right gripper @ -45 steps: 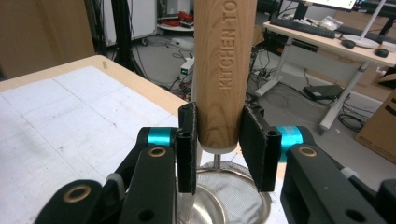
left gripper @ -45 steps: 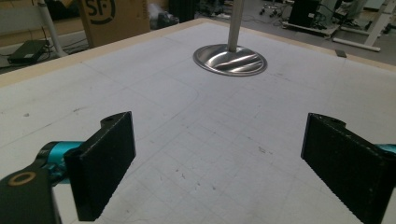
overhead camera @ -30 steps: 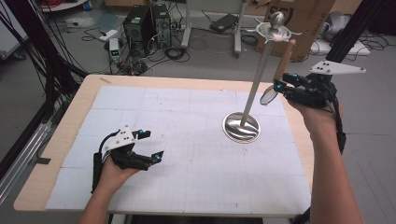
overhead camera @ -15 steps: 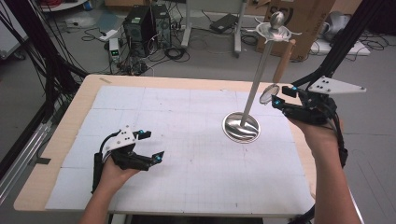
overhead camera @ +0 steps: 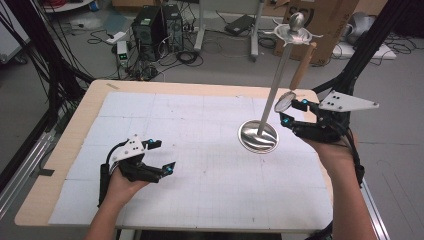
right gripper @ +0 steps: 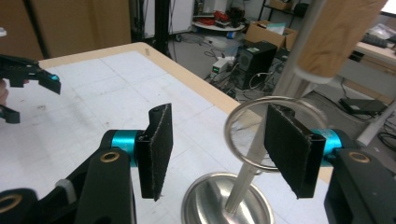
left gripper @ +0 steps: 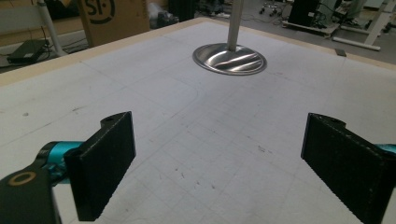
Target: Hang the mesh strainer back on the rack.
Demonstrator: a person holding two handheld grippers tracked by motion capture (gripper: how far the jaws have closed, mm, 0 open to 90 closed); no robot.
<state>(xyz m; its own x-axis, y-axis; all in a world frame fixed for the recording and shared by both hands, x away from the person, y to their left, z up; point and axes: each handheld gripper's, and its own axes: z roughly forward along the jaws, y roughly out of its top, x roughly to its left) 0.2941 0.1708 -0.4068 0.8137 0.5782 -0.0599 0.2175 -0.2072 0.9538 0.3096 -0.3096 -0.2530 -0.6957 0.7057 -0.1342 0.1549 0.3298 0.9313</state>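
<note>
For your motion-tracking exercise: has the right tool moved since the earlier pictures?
Yes. The right tool has come down and slightly left, nearer the stand's round base, its jaws opening beside the hanging strainer.

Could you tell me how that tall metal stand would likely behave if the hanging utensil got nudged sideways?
The stand probably resists tipping somewhat, since its wide round base sits flat on the table. Its thin pole is tall, though, so a push near the top might rock it. The utensil hangs from a top hook, so it would likely swing freely; its polished ring looks slippery.
</note>
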